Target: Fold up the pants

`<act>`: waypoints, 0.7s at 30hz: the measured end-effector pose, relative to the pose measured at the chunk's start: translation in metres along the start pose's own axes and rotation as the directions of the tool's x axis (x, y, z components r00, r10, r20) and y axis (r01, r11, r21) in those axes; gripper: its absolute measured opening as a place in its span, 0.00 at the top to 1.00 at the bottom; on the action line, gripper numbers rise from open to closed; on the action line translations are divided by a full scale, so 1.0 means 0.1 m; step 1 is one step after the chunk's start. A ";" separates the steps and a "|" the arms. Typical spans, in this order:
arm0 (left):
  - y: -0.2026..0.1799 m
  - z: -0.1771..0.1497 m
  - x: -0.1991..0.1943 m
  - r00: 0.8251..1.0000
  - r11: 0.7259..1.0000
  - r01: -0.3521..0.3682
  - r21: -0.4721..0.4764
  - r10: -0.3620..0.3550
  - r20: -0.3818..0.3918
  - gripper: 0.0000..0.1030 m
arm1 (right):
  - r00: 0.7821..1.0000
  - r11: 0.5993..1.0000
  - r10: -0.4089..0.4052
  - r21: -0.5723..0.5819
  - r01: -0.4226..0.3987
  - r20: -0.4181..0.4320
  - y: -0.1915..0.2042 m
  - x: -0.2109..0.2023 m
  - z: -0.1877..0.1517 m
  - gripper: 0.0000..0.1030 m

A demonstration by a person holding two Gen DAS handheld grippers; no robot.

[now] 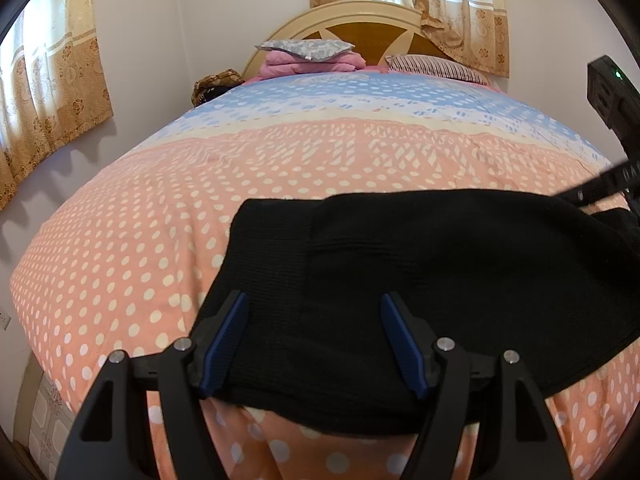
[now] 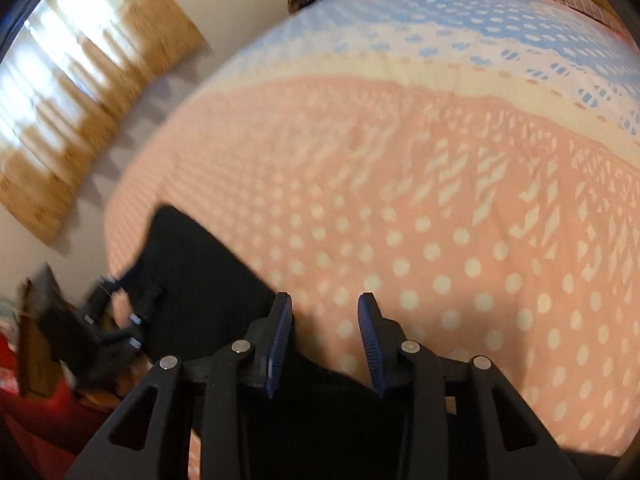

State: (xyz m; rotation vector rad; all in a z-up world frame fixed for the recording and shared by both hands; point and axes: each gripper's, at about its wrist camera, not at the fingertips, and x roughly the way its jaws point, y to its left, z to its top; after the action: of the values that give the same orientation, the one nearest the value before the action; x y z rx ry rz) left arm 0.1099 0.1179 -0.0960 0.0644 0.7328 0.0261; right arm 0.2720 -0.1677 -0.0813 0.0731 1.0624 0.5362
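Where black pants [image 1: 420, 280] lie, dotted bedspread [image 1: 160, 220]; no legible writing

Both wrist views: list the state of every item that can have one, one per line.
pants: black, folded over, lying flat on the bedspread.
left gripper: open, fingers above the pants, holding nothing.
right gripper: jaws apart, nothing between the pads.
bedspread: spread smooth.
curtains: drawn.

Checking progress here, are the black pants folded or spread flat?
Folded: the black pants lie as a compact doubled block, an upper layer's edge showing, on the bedspread.
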 end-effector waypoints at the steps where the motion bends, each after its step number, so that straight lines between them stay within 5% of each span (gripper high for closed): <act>1: 0.00 0.00 0.00 1.000 1.000 0.000 0.000 0.000 0.001 0.30 | 1.000 1.000 0.004 -0.020 -0.004 -0.008 0.04 0.02 -0.02 0.65; 4: 0.00 0.00 0.00 1.000 1.000 -0.002 0.000 0.002 0.000 0.30 | 0.999 0.995 0.011 -0.100 -0.015 -0.046 0.24 0.05 -0.10 0.65; 8: 0.00 0.00 0.00 1.000 1.000 -0.006 0.003 0.006 0.001 0.30 | 0.990 0.955 -0.129 -0.275 0.111 -0.051 0.52 0.15 -0.26 0.65; 12: -0.01 0.01 -0.01 1.000 1.000 -0.004 0.005 0.004 0.003 0.30 | 0.980 0.933 -0.196 -0.316 0.175 -0.036 0.54 0.21 -0.27 0.92; 17: -0.04 -0.01 0.00 1.000 1.000 -0.010 0.019 0.009 0.015 0.30 | 0.974 0.968 -0.215 -0.116 0.222 0.070 0.16 -0.04 -0.08 0.95; 21: -0.04 -0.02 0.01 1.000 1.000 -0.008 0.028 0.007 0.022 0.30 | 0.977 0.980 -0.200 -0.003 0.201 0.072 -0.18 0.10 -0.01 0.95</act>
State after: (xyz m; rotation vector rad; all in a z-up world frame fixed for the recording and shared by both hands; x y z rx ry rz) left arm 0.1094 0.1140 -0.0991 0.0937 0.7109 0.0222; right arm 0.2819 -0.1783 -0.0956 -0.0240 0.9841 0.3536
